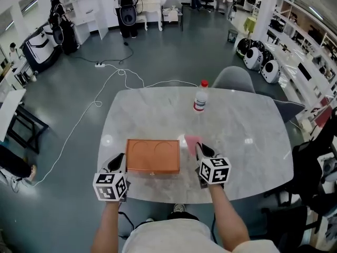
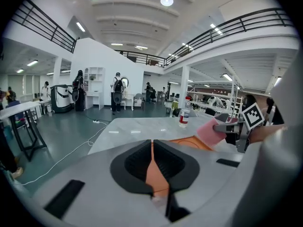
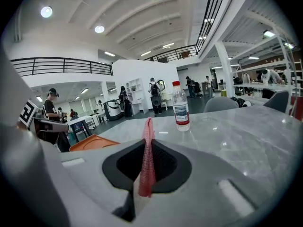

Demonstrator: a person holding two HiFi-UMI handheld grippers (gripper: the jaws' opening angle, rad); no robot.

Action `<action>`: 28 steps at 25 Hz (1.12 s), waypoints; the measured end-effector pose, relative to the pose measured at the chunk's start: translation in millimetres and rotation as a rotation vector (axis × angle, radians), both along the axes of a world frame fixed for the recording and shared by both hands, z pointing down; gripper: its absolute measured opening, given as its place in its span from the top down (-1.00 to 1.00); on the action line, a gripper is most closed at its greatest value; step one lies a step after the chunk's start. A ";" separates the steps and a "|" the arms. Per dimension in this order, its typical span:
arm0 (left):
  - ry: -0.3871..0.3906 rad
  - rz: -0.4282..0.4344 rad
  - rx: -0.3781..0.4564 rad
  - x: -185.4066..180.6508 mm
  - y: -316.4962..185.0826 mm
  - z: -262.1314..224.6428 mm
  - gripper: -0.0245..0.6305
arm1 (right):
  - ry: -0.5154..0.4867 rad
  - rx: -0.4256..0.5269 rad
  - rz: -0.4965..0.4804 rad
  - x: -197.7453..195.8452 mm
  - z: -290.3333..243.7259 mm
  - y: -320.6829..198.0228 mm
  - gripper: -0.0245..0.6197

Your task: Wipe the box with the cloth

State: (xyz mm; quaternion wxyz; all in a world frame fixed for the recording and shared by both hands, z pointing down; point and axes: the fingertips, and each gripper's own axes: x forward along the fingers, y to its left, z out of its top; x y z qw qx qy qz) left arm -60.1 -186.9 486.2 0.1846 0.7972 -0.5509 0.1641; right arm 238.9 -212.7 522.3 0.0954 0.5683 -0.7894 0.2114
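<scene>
Centrally, near the front edge of the marble table, lies the closed orange box, its lid facing up. At the box's left near corner sits the left tool. The left gripper view shows its jaws drawn together to a slit, with an orange strip of the box showing in that slit. Whether they nip the box's left edge or only rest against it cannot be judged.

Just right of the box, the right tool pinches the pink cloth between jaws pressed on it. The cloth stands up past the jaw tips as a thin fold. It is beside the box and appears not to touch the lid. A water bottle with a red cap stands upright well beyond, toward the far side of the table.

Step in hand, as judged: cloth grasped and box steadied, wiping not yet begun. The next move calls for carrying the cloth left over the lid, lowering it into contact, and drawing it across. The left tool should meanwhile keep the box from sliding.
</scene>
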 end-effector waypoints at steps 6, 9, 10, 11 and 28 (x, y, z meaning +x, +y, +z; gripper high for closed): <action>-0.020 -0.071 -0.011 -1.4 -7.2 7.4 0.87 | -0.045 -0.049 -0.095 -19.4 25.4 -24.3 0.87; -0.025 -0.090 -0.015 -0.6 -9.8 11.1 0.87 | -0.074 -0.072 -0.134 -29.3 33.9 -31.1 0.87; -0.024 -0.094 -0.017 0.1 -10.5 11.1 0.87 | -0.091 -0.079 -0.151 -34.1 35.9 -32.5 0.87; -0.025 -0.098 -0.019 0.5 -11.2 11.4 0.87 | -0.112 -0.087 -0.168 -39.3 37.5 -33.3 0.87; -0.022 -0.129 -0.032 1.6 -11.9 21.4 0.87 | -0.526 -0.206 -0.244 -62.7 45.8 -30.4 0.87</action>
